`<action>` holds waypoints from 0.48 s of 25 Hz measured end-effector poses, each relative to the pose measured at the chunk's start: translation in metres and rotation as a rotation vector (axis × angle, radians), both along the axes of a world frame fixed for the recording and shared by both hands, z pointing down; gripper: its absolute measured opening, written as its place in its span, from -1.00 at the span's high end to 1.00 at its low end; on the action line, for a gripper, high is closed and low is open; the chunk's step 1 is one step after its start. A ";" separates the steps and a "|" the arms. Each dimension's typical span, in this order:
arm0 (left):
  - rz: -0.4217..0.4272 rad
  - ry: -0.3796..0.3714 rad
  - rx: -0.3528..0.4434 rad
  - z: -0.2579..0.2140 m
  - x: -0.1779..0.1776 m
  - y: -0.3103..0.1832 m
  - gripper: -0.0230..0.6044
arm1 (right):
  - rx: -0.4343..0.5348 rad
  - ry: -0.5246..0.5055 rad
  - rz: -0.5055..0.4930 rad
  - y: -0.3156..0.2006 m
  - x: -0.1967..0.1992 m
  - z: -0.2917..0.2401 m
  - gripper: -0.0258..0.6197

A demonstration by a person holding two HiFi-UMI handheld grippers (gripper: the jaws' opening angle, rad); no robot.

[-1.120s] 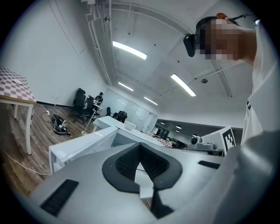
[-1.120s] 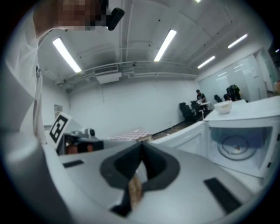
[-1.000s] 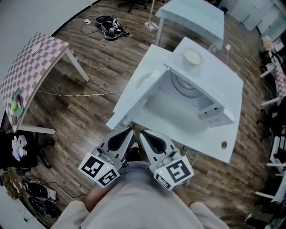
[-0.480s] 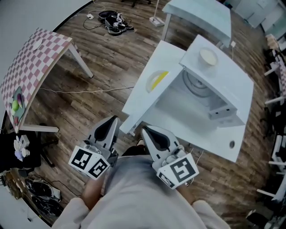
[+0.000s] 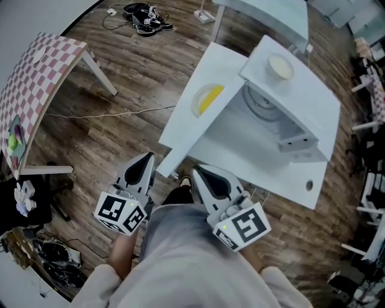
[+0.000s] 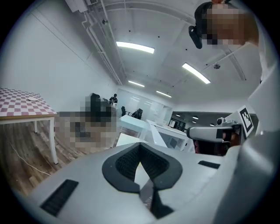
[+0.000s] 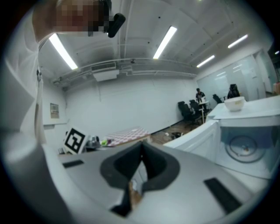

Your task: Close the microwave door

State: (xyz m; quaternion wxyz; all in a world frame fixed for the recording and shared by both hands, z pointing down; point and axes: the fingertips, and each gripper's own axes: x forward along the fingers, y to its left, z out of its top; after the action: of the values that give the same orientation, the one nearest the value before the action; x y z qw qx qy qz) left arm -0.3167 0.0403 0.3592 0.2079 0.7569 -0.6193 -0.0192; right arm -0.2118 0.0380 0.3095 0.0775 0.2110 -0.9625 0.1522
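Note:
The white microwave (image 5: 283,120) stands on a white table (image 5: 289,183) with its door (image 5: 192,120) swung wide open to the left; a yellow patch shows in the door's window. The cavity with its glass turntable (image 5: 264,108) is exposed. My left gripper (image 5: 146,158) is shut and empty, just left of the door's near edge. My right gripper (image 5: 196,171) is shut and empty, just short of the table's near edge below the door. In the right gripper view the open microwave (image 7: 247,140) lies at the right, past the right gripper (image 7: 141,146). The left gripper (image 6: 140,146) points towards white tables.
A white bowl (image 5: 279,66) sits on top of the microwave. A checkered table (image 5: 36,78) stands at the left, with a cable (image 5: 108,114) across the wooden floor. Shoes and cords (image 5: 147,15) lie at the back. Another white table (image 5: 264,12) stands behind; chairs (image 5: 373,180) line the right.
My left gripper has moved left, away from the right one, and now sits left of the door's edge. The right gripper has barely moved. The door stays open.

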 end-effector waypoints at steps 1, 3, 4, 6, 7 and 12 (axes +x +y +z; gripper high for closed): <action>-0.002 0.006 -0.002 0.001 0.000 0.000 0.87 | -0.002 0.003 -0.001 0.000 0.000 0.000 0.85; -0.007 0.018 -0.004 0.002 0.000 0.001 0.87 | -0.004 0.008 -0.001 -0.001 0.002 0.001 0.85; -0.009 0.023 -0.005 0.002 0.000 0.002 0.87 | -0.005 0.008 -0.001 -0.002 0.002 0.001 0.85; -0.009 0.028 -0.005 0.003 0.000 0.002 0.87 | -0.005 0.011 0.000 -0.002 0.003 0.002 0.85; -0.007 0.029 -0.005 0.003 0.000 0.003 0.87 | -0.006 0.012 0.001 -0.002 0.003 0.003 0.85; 0.006 0.032 -0.012 0.003 -0.002 0.005 0.87 | -0.012 0.016 0.009 -0.001 0.001 0.004 0.85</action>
State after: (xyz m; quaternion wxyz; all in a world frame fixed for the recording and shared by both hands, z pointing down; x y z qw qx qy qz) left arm -0.3182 0.0453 0.3624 0.2224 0.7570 -0.6137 -0.0271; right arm -0.2110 0.0368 0.3132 0.0859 0.2162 -0.9599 0.1564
